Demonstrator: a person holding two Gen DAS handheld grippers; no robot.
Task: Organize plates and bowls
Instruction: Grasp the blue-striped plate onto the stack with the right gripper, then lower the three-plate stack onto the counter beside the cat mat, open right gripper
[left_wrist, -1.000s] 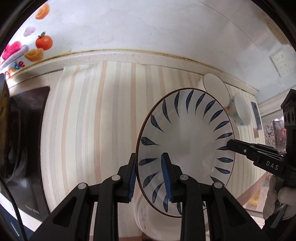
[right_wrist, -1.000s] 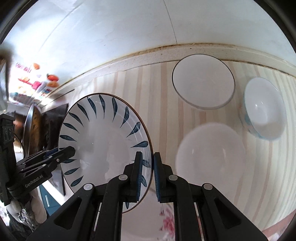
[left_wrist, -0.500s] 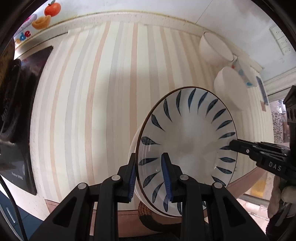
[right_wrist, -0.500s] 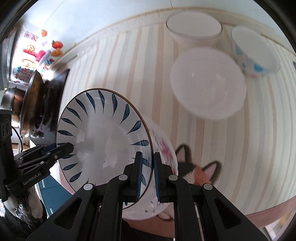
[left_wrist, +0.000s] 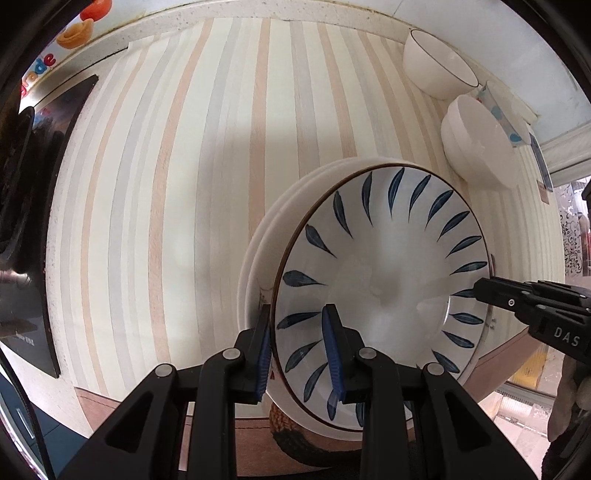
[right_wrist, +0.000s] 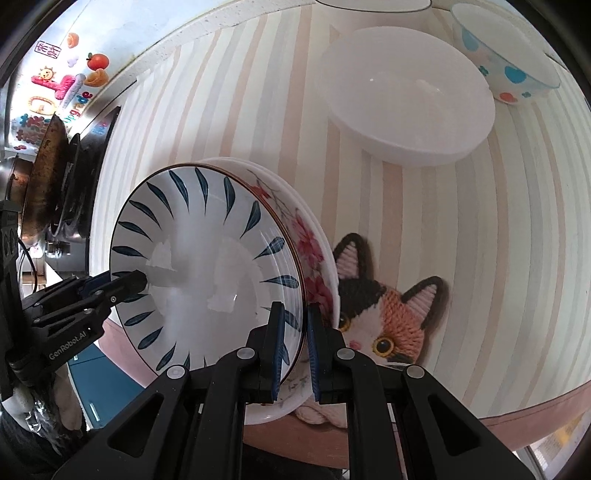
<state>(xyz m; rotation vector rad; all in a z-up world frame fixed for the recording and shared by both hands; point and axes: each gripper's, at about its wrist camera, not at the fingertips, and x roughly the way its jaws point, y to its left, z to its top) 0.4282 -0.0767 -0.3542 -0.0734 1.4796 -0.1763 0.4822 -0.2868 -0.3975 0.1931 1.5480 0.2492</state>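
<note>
Lowered since earlier frames: blue-leaf plate (left_wrist: 380, 280), now just above plate stack (left_wrist: 258, 258) at lower centre of frame; contact not discernible.
Left hand-held gripper (left_wrist: 297, 347): nearly closed, pinching plate rim.
Right hand-held gripper (right_wrist: 293, 343): nearly closed on opposite rim.
Stack: floral plate (right_wrist: 310, 243) on top, resting on cat mat (right_wrist: 391, 306) near counter (left_wrist: 166, 166) edge.
White bowl (right_wrist: 406, 107) and spotted bowl (right_wrist: 506, 55): upper right, well apart.
Risks: uneven release tilts plate, chips rim; off-centre placement lets it slide; stack near edge, nudge could topple it.
</note>
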